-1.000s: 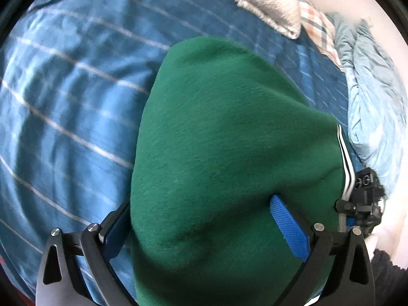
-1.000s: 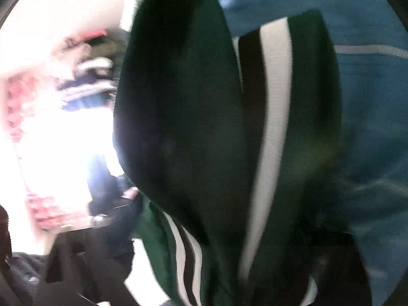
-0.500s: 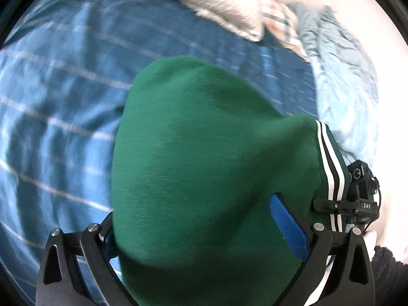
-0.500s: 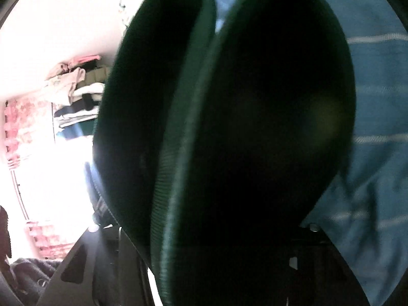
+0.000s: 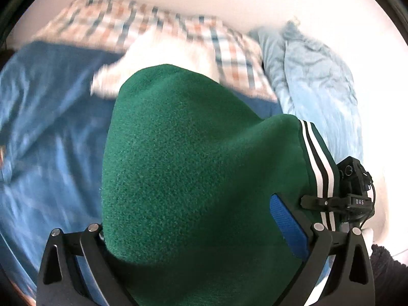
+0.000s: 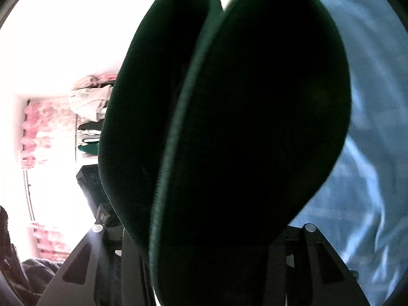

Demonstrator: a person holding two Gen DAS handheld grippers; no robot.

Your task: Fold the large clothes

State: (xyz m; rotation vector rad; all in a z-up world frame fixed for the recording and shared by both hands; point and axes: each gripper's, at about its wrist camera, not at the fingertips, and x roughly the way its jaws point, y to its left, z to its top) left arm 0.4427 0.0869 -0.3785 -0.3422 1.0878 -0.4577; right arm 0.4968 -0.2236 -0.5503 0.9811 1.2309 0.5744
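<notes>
A thick green fleece garment (image 5: 193, 158) with black and white stripes at its edge hangs bunched between both grippers above the blue bedspread (image 5: 46, 137). My left gripper (image 5: 193, 219) is shut on a fat fold of it, and the blue pad (image 5: 285, 221) presses into the fabric. The right gripper (image 5: 354, 191) grips the striped edge just to the right. In the right wrist view the green garment (image 6: 255, 127) looks dark and fills the frame in two folds. The right gripper (image 6: 204, 229) has its jaws closing on the cloth between them.
A checked pillow (image 5: 158, 28) and a white fluffy blanket (image 5: 168, 51) lie at the head of the bed. A crumpled pale blue quilt (image 5: 318, 81) lies to the right. Shelves of stacked clothes (image 6: 89, 112) stand at the left in the right wrist view.
Both grippers have risen with the green garment and tilted up, so the pillow and wall now show. The striped edge has swung out of the right wrist view.
</notes>
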